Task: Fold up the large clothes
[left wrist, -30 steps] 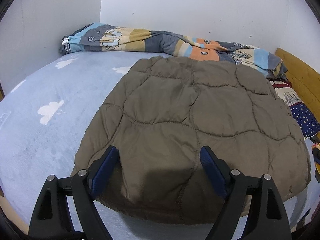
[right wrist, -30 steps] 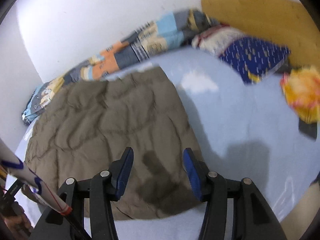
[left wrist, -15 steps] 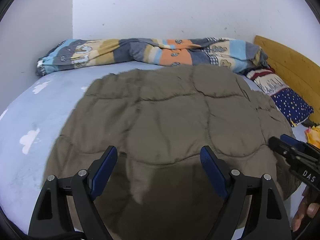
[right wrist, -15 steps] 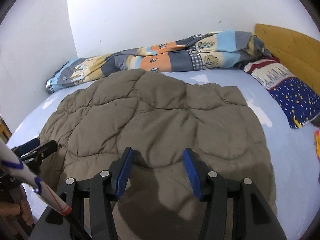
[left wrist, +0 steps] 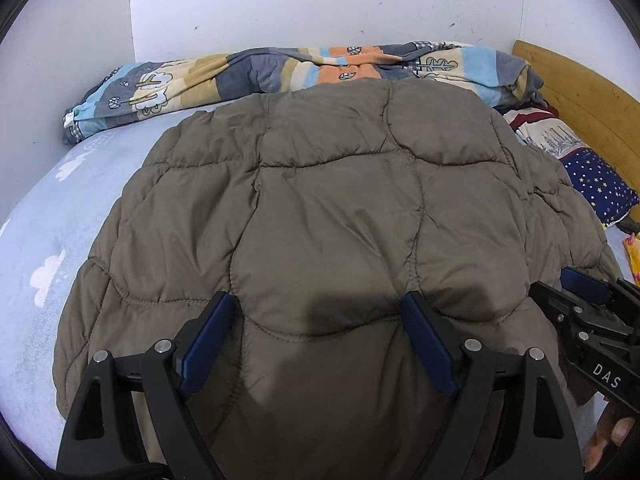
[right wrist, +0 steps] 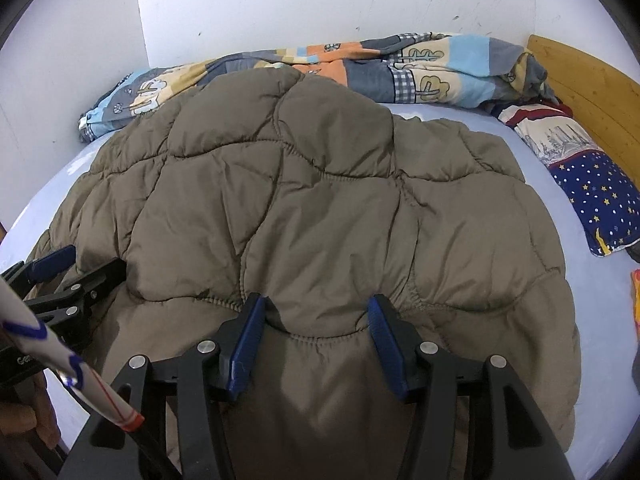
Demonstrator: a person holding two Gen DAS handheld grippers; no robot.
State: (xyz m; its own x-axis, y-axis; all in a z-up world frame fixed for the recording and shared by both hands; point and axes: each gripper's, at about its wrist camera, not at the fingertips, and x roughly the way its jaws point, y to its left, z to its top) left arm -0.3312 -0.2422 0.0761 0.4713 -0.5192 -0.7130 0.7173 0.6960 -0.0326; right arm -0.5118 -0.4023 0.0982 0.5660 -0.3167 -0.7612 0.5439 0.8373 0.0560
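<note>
A brown quilted jacket (left wrist: 340,200) lies spread flat on the light blue bed sheet (left wrist: 48,220). My left gripper (left wrist: 316,312) hovers open over the jacket's near part, its blue pads wide apart above the fabric. In the right wrist view the jacket (right wrist: 320,200) fills the middle. My right gripper (right wrist: 316,312) sits low over it, its jaws opening, with a puff of fabric between the pads but not pinched. Each gripper shows in the other's view: the right gripper (left wrist: 580,288) at the right edge, the left gripper (right wrist: 60,268) at the left edge.
A striped cartoon blanket (left wrist: 280,72) is bunched along the white back wall. A star-print pillow (right wrist: 592,192) lies by the wooden headboard (right wrist: 592,76), with a yellow item (right wrist: 636,308) near it. A white rod (right wrist: 60,352) crosses the lower left. A person's hand (left wrist: 612,436) holds the right gripper.
Both grippers have swung inward over the jacket, the right one coming from the jacket's right edge. They now stand side by side, each visible in the other's view.
</note>
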